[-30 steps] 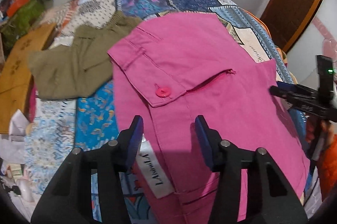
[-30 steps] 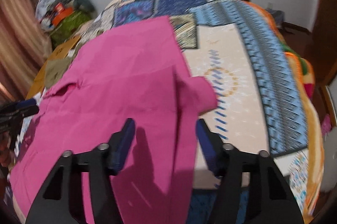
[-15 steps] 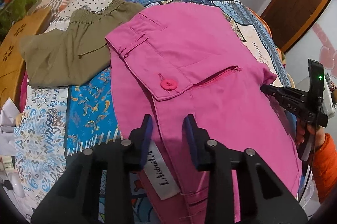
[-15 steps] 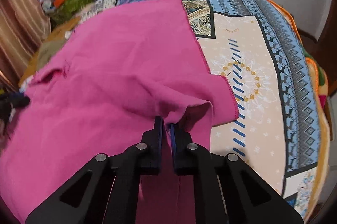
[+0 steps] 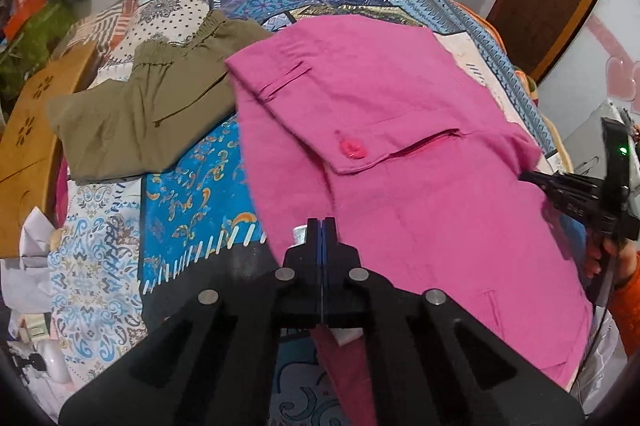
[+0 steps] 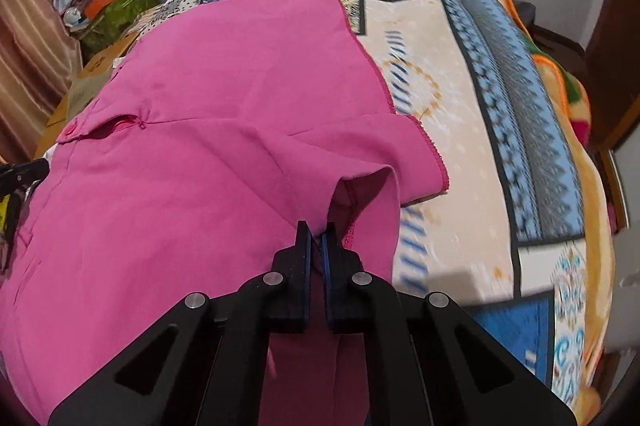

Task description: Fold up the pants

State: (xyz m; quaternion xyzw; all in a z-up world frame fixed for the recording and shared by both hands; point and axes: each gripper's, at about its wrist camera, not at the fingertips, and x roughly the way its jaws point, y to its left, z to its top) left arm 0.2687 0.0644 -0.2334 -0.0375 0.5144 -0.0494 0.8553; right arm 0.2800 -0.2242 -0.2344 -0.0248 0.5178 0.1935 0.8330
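Patchwork bedspread (image 5: 192, 201) under olive pants (image 5: 144, 113)

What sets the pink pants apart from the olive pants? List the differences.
The pink pants are bright magenta; the olive pants are dull green-brown.
The pink pants have a flat waistband with a belt loop and a pink button; the olive pants have a gathered elastic waist.
The pink pants are pinched by the left gripper and the right gripper; nothing grips the olive pants.
Both lie on the patterned bedspread.
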